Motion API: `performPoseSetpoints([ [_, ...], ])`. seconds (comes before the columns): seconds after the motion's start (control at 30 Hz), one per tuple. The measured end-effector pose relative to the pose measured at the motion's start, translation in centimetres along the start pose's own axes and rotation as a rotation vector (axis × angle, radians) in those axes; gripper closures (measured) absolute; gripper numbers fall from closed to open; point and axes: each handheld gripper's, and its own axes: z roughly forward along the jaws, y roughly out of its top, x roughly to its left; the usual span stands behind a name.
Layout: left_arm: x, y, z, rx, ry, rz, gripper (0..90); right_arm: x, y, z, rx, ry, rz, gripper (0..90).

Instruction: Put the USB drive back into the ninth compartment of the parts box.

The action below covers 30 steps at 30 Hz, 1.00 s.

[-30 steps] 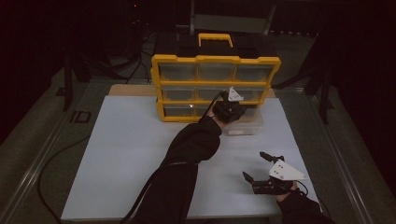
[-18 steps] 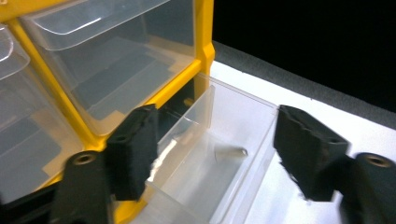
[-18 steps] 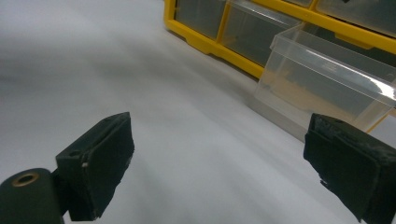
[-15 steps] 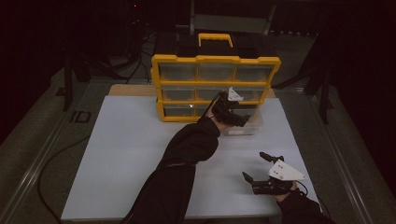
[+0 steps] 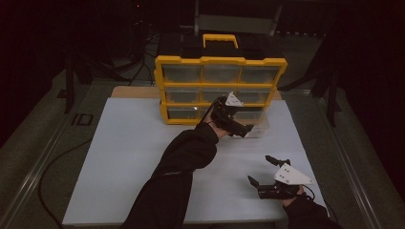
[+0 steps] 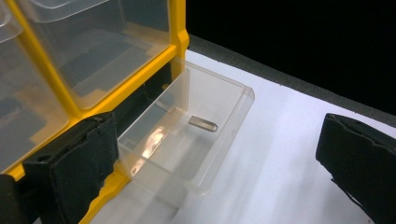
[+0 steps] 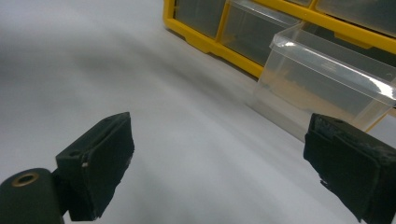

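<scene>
One clear plastic drawer [image 5: 255, 125] stands pulled out of the bottom row of the yellow organiser [image 5: 219, 88], at the cabinet's right end, its front reaching over the white board [image 5: 129, 157] that covers the desk. In the left gripper view a small metal piece [image 6: 203, 124] lies on the drawer's floor, near the front wall. The left gripper [image 5: 232, 125] hovers just in front of that drawer; its jaws have just been opening and now stand wide apart, released, with the drawer's front between them but neither pad pressing on it. The forearm in a dark sleeve [image 5: 184, 157] reaches to it from the desk's near edge. The right gripper [image 5: 263, 170] rests low near the board's near right corner, well apart from the drawer, its jaws spread and holding nothing; in its own view the bare white surface lies between the black pads, with the open drawer farther off. The organiser sits at the board's far edge, its black-and-yellow handle [image 5: 220, 39] on top. No brand or label on it can be read. On the grey surface left of the board, two pale characters [image 5: 82, 119] show, seemingly "ID", too dim to be sure.
</scene>
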Motion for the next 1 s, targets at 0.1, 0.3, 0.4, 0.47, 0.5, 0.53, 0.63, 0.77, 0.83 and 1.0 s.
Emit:
performPoseSetpoints([
  [0.1,-0.1,-0.3,-0.5,0.003,-0.006,0.009,0.0,0.0,0.0,0.0,0.002,0.000,-0.004,8.1],
  [0.3,0.0,-1.2,-1.5,-0.013,-0.018,0.013,0.0,0.0,0.0,0.0,0.006,-0.001,-0.005,8.1],
  [0.4,0.0,-1.7,-2.0,-0.021,-0.023,0.015,0.0,0.1,0.0,0.0,0.006,-0.001,-0.005,8.1],
  [0.47,0.1,-2.0,-2.3,-0.024,-0.033,0.006,0.0,0.1,0.0,0.0,0.006,0.000,-0.005,8.1],
  [0.5,0.1,-2.2,-2.4,-0.025,-0.030,0.007,0.0,0.1,0.0,0.0,0.006,0.000,-0.006,8.1],
  [0.53,0.1,-2.3,-2.5,-0.022,-0.026,0.011,0.0,0.1,0.0,0.0,0.008,0.000,-0.007,8.1],
  [0.63,0.1,-2.7,-3.0,-0.024,-0.027,0.014,0.0,0.1,0.0,0.0,0.006,0.000,-0.006,8.1],
  [0.77,0.0,-3.1,-3.6,-0.033,-0.027,0.025,0.0,0.1,0.1,0.0,0.005,-0.001,-0.007,8.1],
  [0.83,-0.1,-3.4,-3.9,-0.033,-0.031,0.032,0.0,0.1,0.1,0.0,0.005,0.000,-0.007,8.1],
  [1.0,-0.1,-4.2,-4.7,-0.032,-0.037,0.036,0.0,0.1,0.0,0.1,0.009,0.000,-0.007,8.1],
])
